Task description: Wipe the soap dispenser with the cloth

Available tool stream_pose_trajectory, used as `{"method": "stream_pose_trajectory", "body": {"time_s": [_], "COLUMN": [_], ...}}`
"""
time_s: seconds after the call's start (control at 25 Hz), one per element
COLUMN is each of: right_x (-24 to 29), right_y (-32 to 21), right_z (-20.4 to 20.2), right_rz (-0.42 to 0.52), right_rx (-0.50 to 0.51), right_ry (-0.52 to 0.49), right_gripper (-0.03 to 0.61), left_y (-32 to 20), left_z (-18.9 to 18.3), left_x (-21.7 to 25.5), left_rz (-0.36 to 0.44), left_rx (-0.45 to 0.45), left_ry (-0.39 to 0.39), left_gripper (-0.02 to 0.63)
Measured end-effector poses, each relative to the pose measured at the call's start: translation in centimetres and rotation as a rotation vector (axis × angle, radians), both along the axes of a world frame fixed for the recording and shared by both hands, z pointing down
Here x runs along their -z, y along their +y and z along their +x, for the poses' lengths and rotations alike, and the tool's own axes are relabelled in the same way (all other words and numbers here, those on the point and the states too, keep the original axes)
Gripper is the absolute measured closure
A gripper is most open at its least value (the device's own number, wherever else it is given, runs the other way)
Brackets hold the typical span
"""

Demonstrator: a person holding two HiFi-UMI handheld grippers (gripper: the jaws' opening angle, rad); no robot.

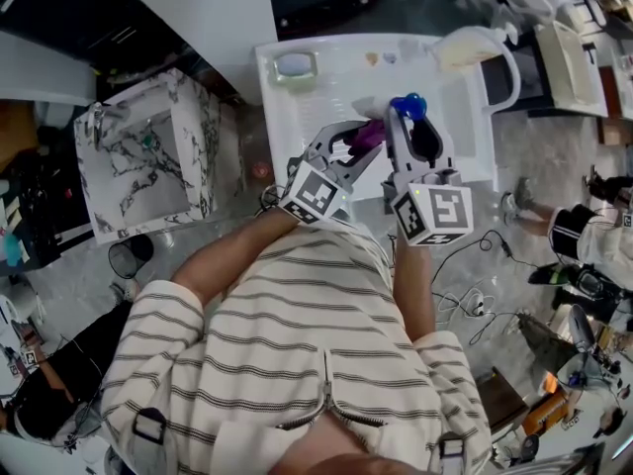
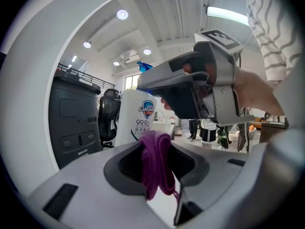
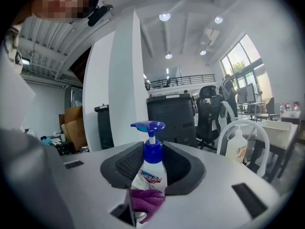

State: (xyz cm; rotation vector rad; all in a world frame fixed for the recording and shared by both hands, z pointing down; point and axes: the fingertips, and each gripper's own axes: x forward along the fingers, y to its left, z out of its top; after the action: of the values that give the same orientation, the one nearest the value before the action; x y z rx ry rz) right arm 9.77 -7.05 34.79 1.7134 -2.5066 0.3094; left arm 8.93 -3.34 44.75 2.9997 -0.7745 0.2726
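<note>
- Our right gripper [image 3: 153, 175] pinches the soap dispenser [image 3: 150, 163] upright between its fingers.
- Our left gripper [image 2: 155, 171] has its fingers pressed onto the purple cloth [image 2: 155, 156], which hangs from their tips and touches the dispenser's lower body.

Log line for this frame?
left claw: shut on cloth | right claw: shut on soap dispenser | cloth: at dispenser's lower part

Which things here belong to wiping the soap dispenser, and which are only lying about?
Belong to the job:
soap dispenser, in the right gripper
purple cloth, in the left gripper

Lying about:
green-rimmed dish on the white table
white jug near the white chair
marbled box
</note>
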Motion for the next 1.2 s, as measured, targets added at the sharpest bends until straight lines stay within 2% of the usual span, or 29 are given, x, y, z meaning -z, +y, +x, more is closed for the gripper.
{"method": "stream_pose_trajectory", "body": {"time_s": [0.52, 0.84, 1.2], "right_x": [-0.5, -0.9, -0.6], "right_y": [-0.1, -0.1, 0.5], "right_z": [0.3, 0.5, 0.8], "right_rz": [-0.007, -0.014, 0.002], "right_rx": [0.0, -0.001, 0.014], "right_ry": [-0.014, -0.013, -0.006], "right_gripper": [0.446, 0.445, 0.445], "left_y": [-0.4, -0.5, -0.5], "left_z": [-1.8, -3.1, -4.2], "left_x": [0.7, 2.7, 4.8], "left_rz": [0.006, -0.002, 0.021], "left_rx": [0.032, 0.038, 0.029], "left_ry": [-0.005, 0.063, 0.104], "left_gripper": [0.479, 0.479, 0.479]}}
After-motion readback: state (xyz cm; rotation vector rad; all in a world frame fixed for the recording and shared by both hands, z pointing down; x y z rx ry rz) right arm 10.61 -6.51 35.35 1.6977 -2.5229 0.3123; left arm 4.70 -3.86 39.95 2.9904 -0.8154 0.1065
